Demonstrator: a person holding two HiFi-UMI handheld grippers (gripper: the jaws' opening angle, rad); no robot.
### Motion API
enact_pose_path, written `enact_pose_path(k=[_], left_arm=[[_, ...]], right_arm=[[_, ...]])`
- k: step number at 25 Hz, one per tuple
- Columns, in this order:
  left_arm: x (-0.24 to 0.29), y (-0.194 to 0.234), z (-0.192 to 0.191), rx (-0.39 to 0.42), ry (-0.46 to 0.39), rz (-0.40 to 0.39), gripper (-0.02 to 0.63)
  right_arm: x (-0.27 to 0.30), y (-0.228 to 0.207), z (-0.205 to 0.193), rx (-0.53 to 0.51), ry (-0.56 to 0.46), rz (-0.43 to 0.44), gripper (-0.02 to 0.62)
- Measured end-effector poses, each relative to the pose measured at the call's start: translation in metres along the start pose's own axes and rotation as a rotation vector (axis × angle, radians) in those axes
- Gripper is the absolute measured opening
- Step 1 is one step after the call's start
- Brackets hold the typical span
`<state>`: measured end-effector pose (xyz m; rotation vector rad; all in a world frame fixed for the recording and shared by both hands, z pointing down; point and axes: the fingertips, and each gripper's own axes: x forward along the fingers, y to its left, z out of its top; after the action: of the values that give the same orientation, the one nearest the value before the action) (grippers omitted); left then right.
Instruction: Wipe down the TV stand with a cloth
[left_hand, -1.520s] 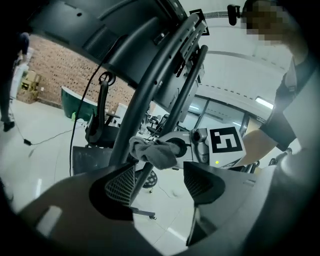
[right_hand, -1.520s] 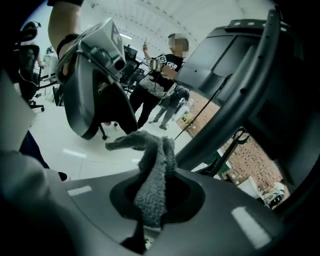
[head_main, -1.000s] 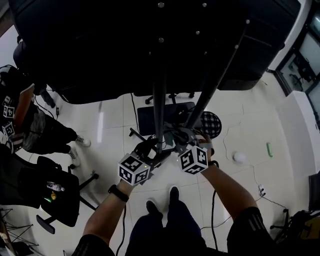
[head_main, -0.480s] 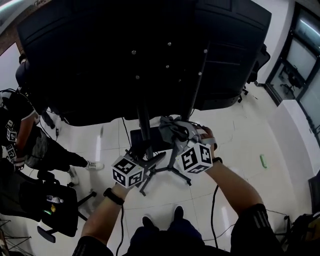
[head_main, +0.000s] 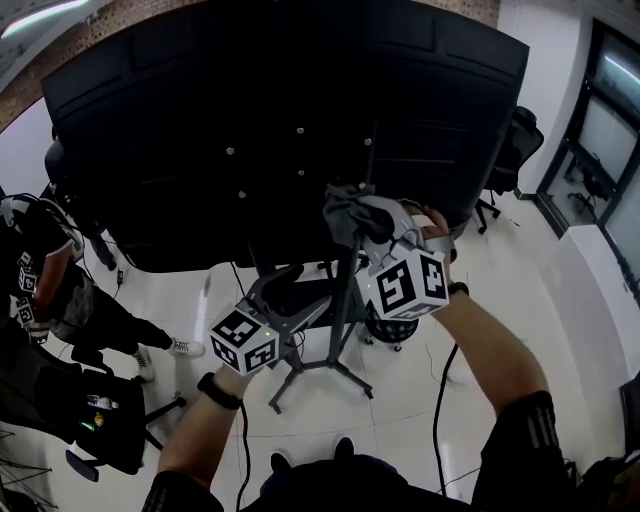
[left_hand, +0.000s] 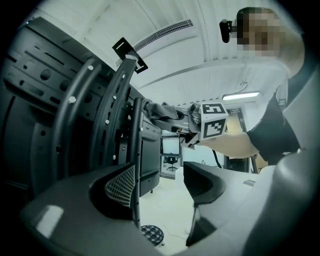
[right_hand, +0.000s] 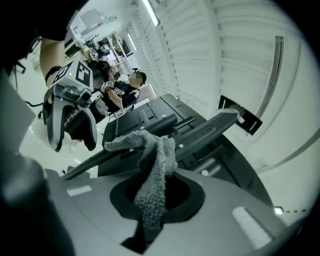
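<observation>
**Change from half a second ago.** The right gripper (right_hand: 150, 196) has climbed the TV stand post (head_main: 345, 300). Its jaws are pinched on the grey cloth (head_main: 350, 212), which now lies against the post at the lower part of the TV's black back panel (head_main: 200, 130).

The left gripper (left_hand: 160, 185) has stayed low, at 8 o'clock from the right one. Its jaws are spread and grip nothing, with a thin black stand bar (left_hand: 135, 165) just beside one jaw's inner face.

**Surroundings.**
- The stand legs (head_main: 300, 370) splay at 6 o'clock of the cloth.
- A person (head_main: 40, 270) is at 9 o'clock.
- An office chair (head_main: 515, 135) is at 2 o'clock.
- The panel blocks the view beyond.
</observation>
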<state>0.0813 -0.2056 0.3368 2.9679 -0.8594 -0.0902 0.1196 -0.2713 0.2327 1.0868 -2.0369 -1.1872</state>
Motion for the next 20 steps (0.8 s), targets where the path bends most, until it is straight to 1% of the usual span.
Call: enact_pose_path(k=[5,7,10,15,17,20], left_arm=[[0.022,-0.002,0.048,0.077,-0.04,0.016,0.327],[0.026,-0.003,0.065,0.101,-0.062,0.025,0.327],[0.032,-0.006,0.088,0.147,-0.08,0.02,0.325],[0.037,-0.008,0.112,0.194,-0.102,0.036,0.325],[0.039,-0.01,0.111,0.186,-0.11,0.04,0.325],[0.043,-0.012,0.098,0.162,-0.1,0.038,0.325]], right_arm=[[0.007,-0.072,0.006,-0.186,0.015,-0.047,0.025],[0.014,-0.09,0.007,-0.216,0.02,-0.048,0.025],[0.024,-0.11,0.006,-0.238,0.033,-0.041,0.025],[0.036,-0.12,0.0,-0.323,0.072,-0.019,0.025],[0.037,-0.117,-0.005,-0.362,0.079,-0.016,0.025],[0.037,-0.106,-0.011,-0.397,0.091,-0.001,0.025]])
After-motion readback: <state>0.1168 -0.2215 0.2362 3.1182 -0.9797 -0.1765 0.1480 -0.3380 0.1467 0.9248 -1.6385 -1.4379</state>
